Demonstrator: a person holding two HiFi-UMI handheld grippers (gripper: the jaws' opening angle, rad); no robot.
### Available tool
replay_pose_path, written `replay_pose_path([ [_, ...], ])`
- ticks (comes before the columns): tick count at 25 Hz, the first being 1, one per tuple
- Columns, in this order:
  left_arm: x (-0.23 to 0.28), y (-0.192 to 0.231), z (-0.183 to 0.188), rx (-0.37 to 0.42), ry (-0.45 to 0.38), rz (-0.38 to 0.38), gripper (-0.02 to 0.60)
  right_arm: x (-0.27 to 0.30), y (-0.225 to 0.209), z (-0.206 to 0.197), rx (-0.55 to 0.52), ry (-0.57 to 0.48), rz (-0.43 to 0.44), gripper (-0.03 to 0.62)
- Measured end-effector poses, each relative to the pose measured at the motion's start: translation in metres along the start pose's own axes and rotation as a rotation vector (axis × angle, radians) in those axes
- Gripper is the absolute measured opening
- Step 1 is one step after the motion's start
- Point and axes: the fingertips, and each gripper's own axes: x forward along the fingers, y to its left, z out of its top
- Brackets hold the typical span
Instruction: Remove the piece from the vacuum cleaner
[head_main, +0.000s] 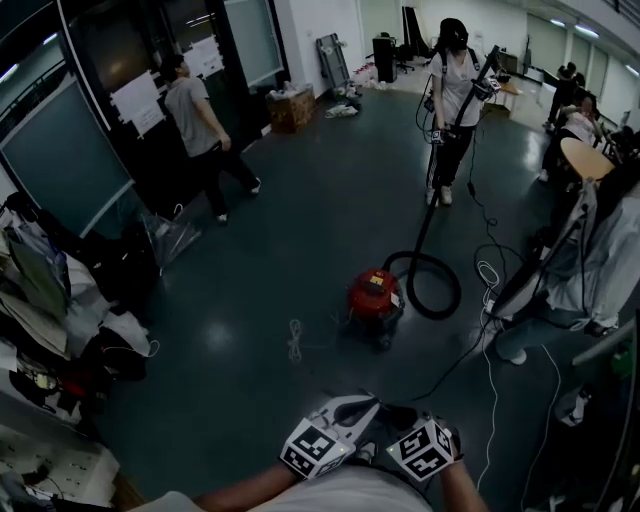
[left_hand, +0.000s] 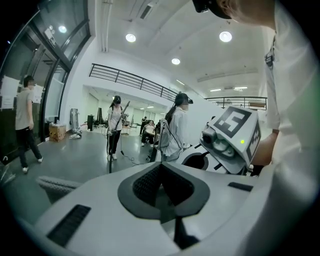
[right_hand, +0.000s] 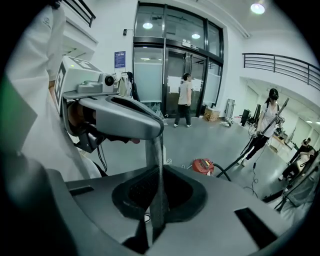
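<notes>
The red vacuum cleaner (head_main: 376, 297) stands on the dark floor several steps ahead, also small in the right gripper view (right_hand: 202, 165). Its black hose (head_main: 433, 287) loops to the right and rises as a wand (head_main: 452, 150) held by a person in a white top (head_main: 455, 95). My left gripper (head_main: 347, 410) and right gripper (head_main: 405, 418) are held close to my body at the bottom of the head view, far from the vacuum. Each gripper's view shows its jaws closed together with nothing between them: left (left_hand: 164, 200), right (right_hand: 157, 200).
A person in grey (head_main: 200, 125) walks by the glass doors at the left. Clutter and bags (head_main: 60, 300) line the left wall. Cables (head_main: 490, 300) trail across the floor right of the vacuum, near a covered stand (head_main: 590, 250).
</notes>
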Motion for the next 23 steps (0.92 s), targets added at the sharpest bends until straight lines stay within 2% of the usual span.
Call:
replay_pose_path([
  [8,-0.005,-0.002,0.005,0.019,-0.030,-0.020,0.006,0.004,0.004,0.015,-0.014,-0.026,-0.013,0.037],
  [23,-0.028,0.044,0.013,0.023,-0.052,-0.010,0.006,0.040,0.011,0.050,-0.009,-0.021,-0.013,0.037],
])
